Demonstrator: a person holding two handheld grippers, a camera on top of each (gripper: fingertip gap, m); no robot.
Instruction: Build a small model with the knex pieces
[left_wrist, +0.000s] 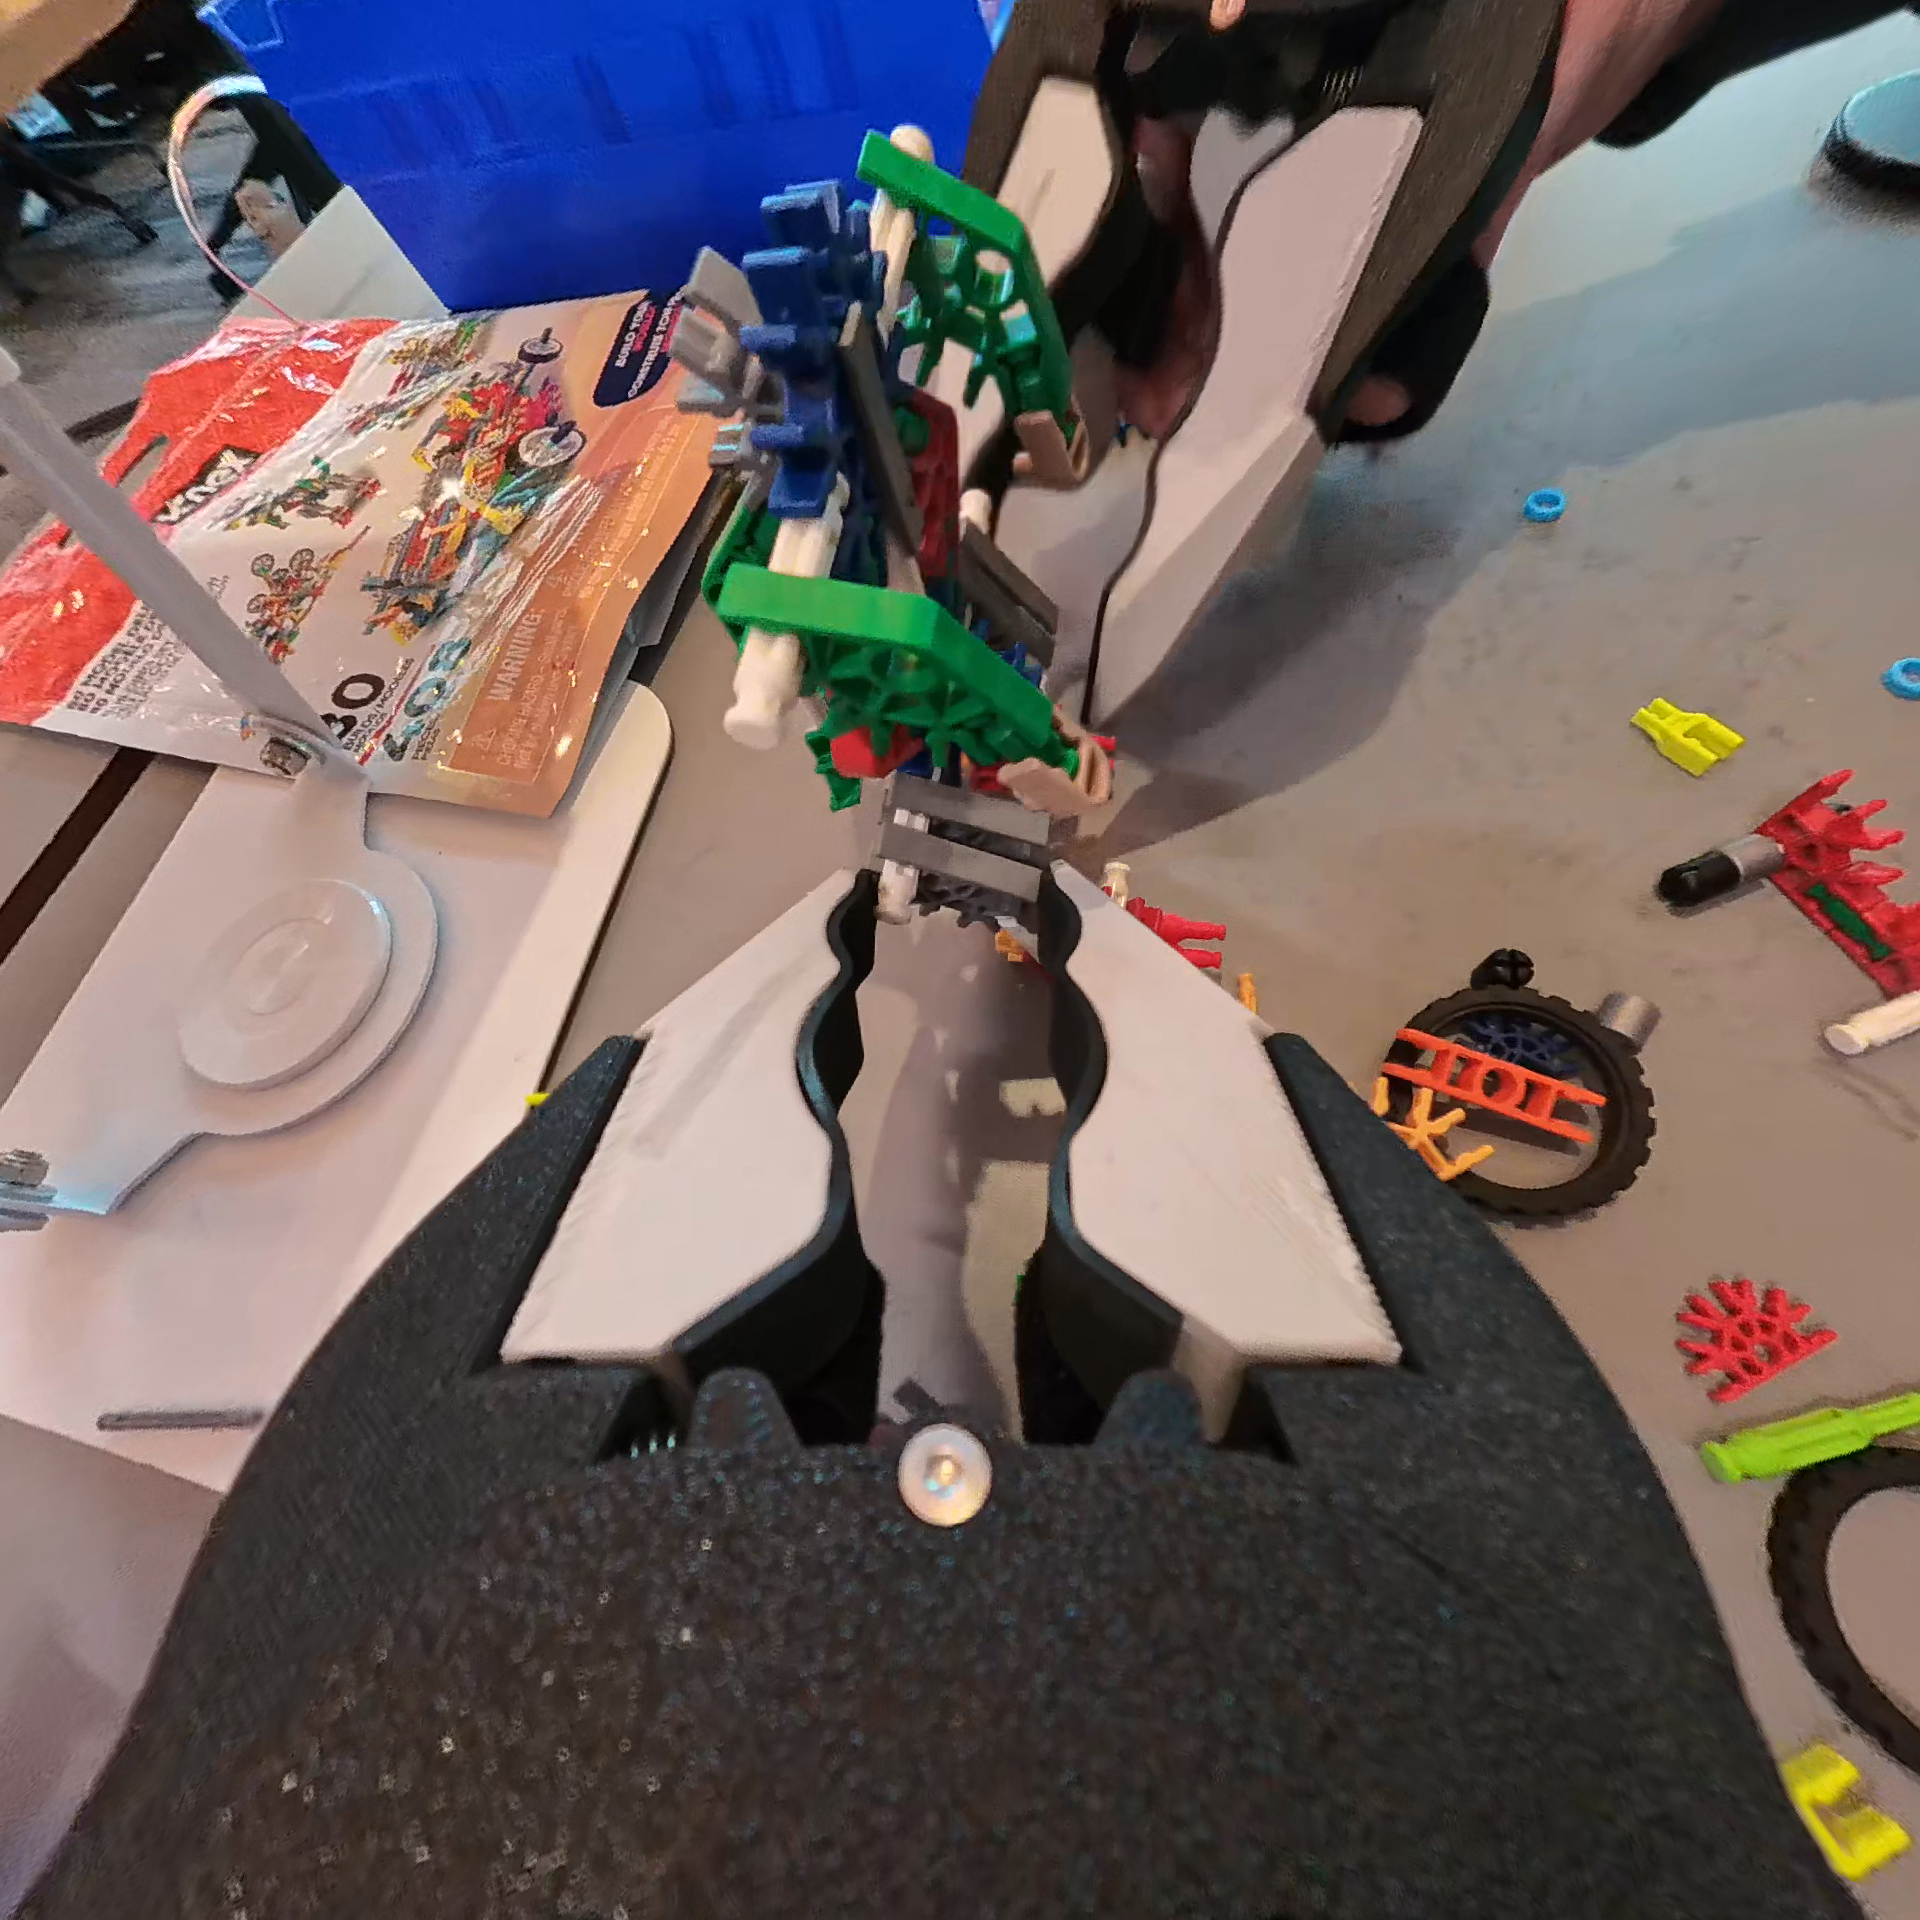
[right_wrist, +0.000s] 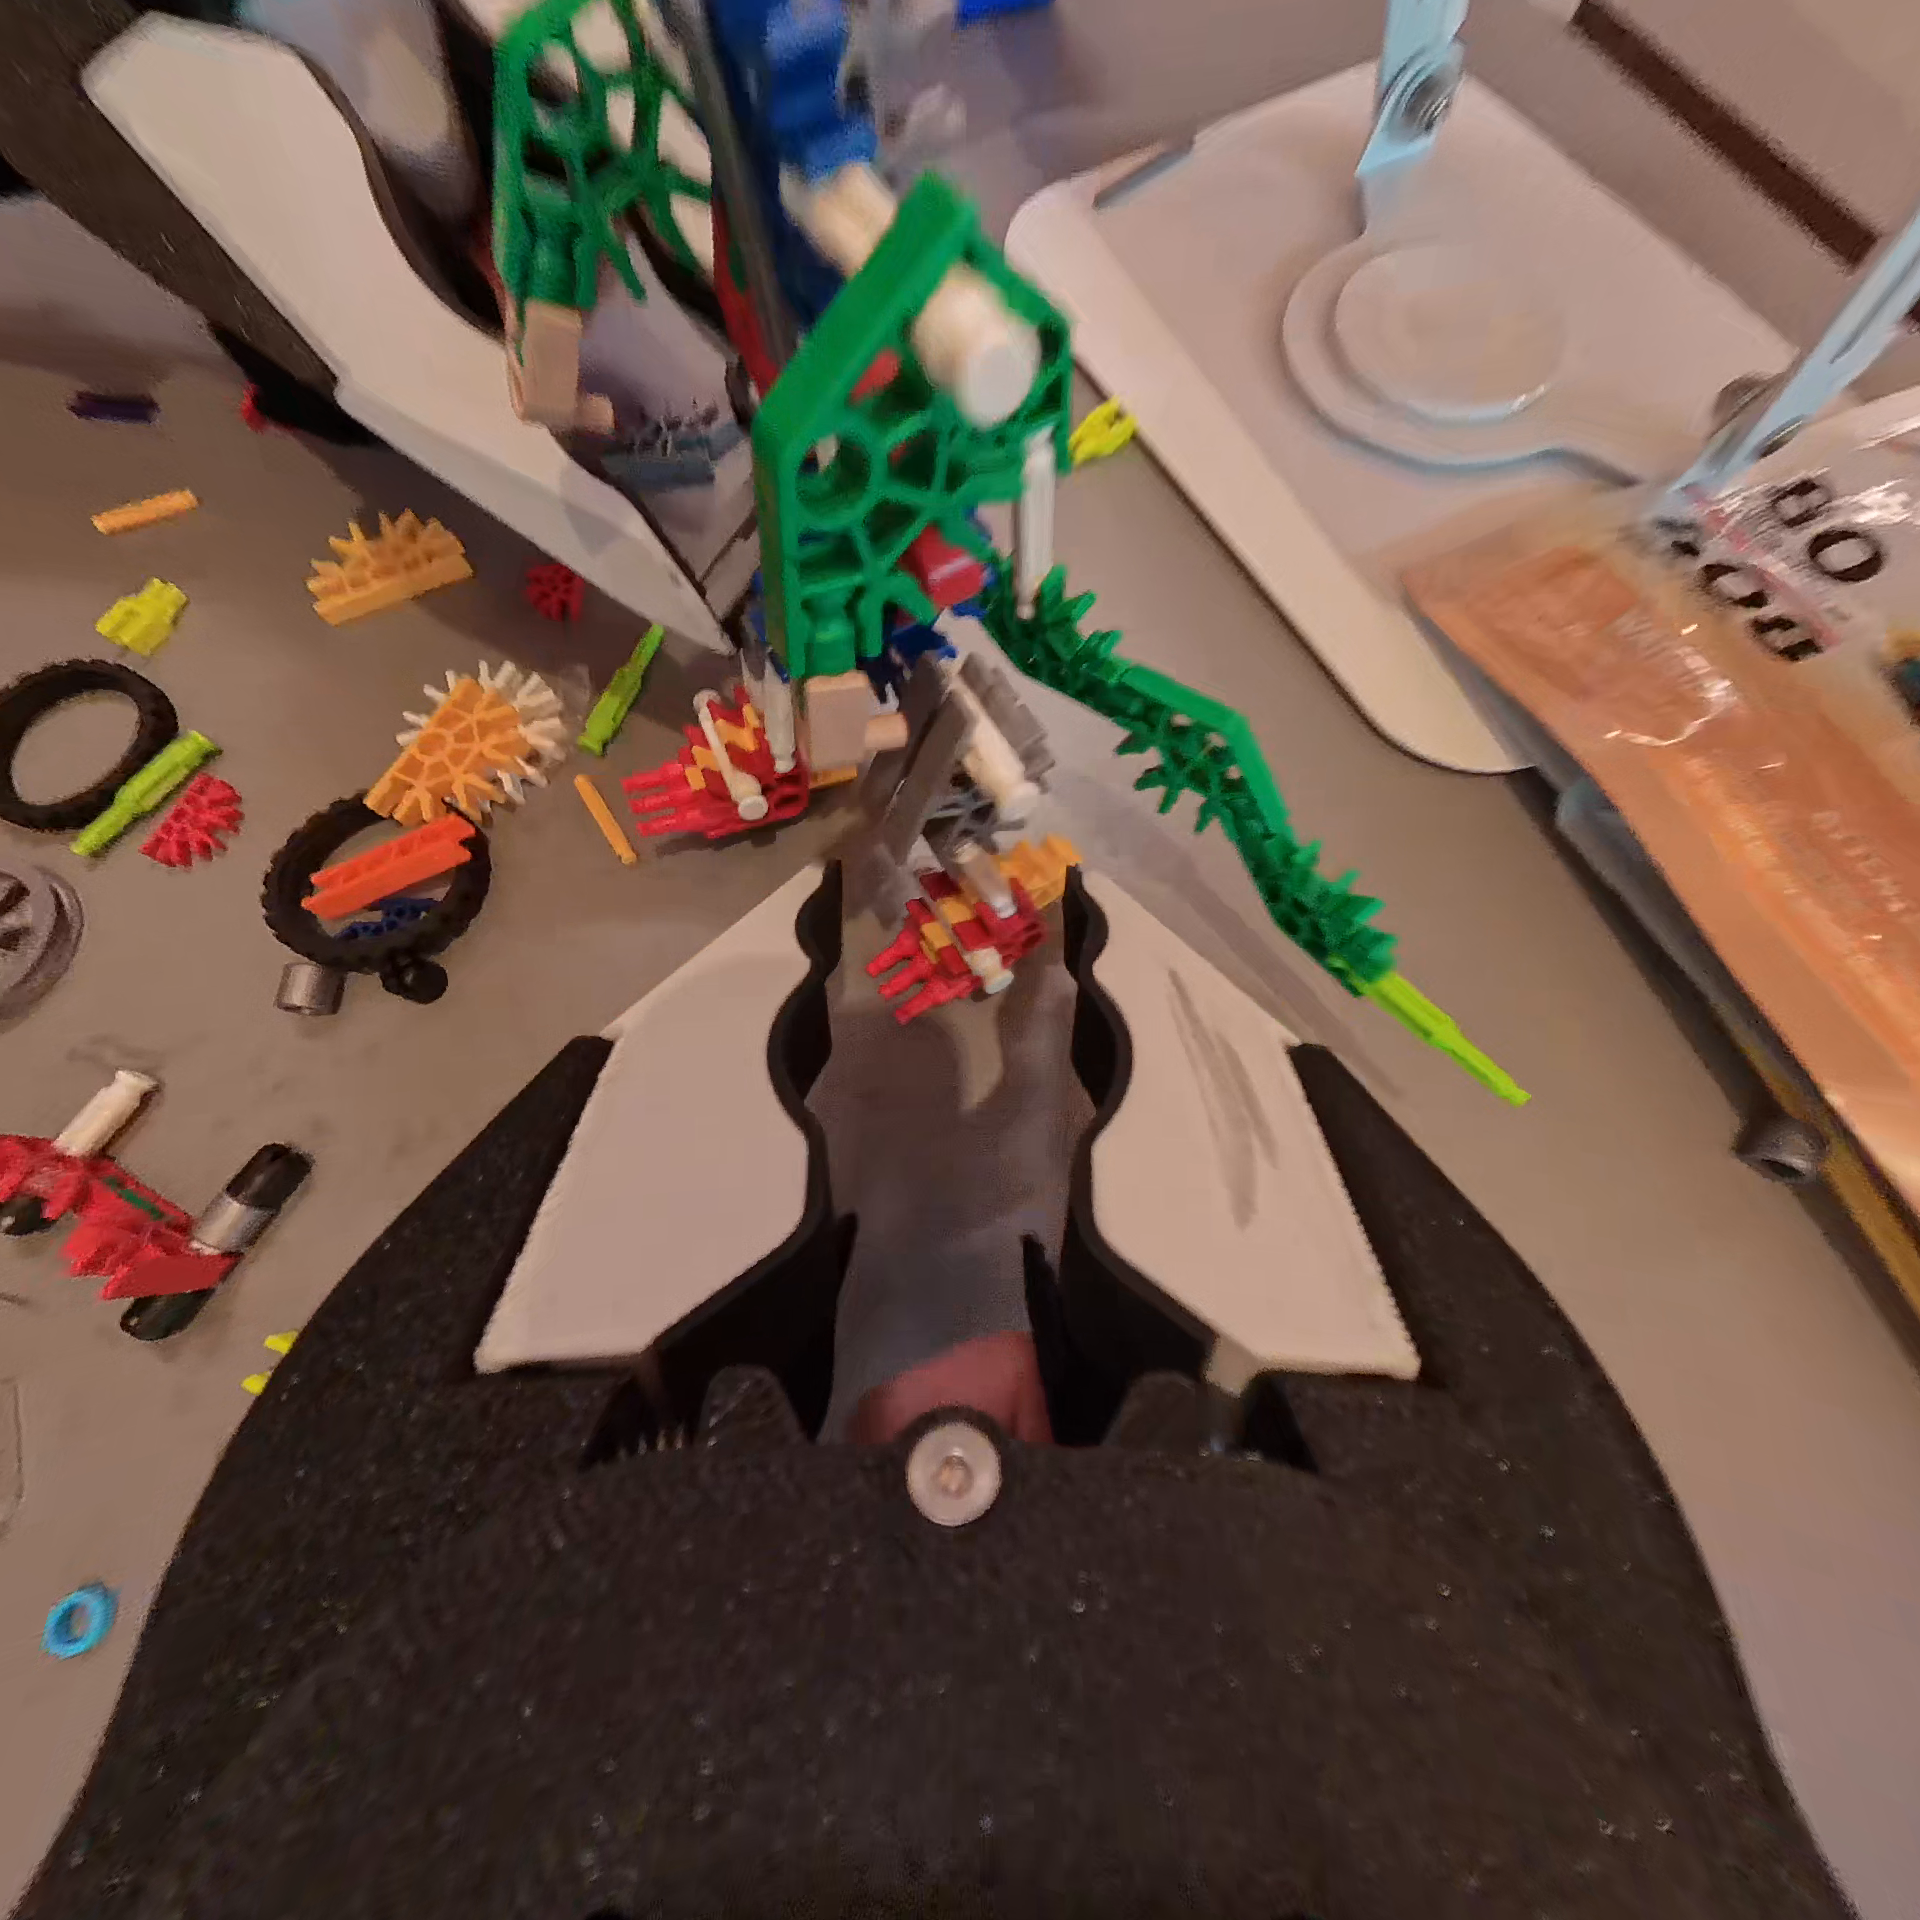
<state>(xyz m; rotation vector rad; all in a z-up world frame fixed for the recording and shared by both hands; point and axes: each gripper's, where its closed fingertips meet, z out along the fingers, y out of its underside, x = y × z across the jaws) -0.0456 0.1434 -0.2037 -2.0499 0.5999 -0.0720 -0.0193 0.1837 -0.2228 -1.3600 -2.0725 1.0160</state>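
Closest to you, your left gripper (left_wrist: 961, 883) has its jaws drawn narrow and clamped on the grey block (left_wrist: 961, 842) at the lower end of the rod-and-connector model (left_wrist: 883, 644), which it holds up off the grey table (left_wrist: 1455, 665).

Your right gripper (right_wrist: 945, 894) comes at the same model from the opposite side. Its jaws stand partly apart, with a red and yellow foot (right_wrist: 961, 935) and a grey strip (right_wrist: 904, 810) between the tips. Whether they are pressing on either piece, you cannot tell from here.

The model itself looks well built up: green lattice panels, a blue core, white rods and tan clips. A green spiky tail (right_wrist: 1226, 769) ends in a lime tip. A second red and yellow foot (right_wrist: 717, 790) sits just beside the model's lower end.

Plenty lies unattached around it:
- a tyre with an orange strut across it (left_wrist: 1517, 1101)
- a red fan connector (left_wrist: 1740, 1340)
- a lime rod (left_wrist: 1808, 1439)
- a yellow clip (left_wrist: 1683, 732)
- a red toothed piece with a black-and-silver stub (left_wrist: 1839, 873)
- a small blue ring (left_wrist: 1545, 506)

Farther off on your left, a white base plate (left_wrist: 291, 987) carries a slanting metal strut. Beyond that lies a printed plastic bag (left_wrist: 364, 540), and at the back stands a blue bin (left_wrist: 623, 135)
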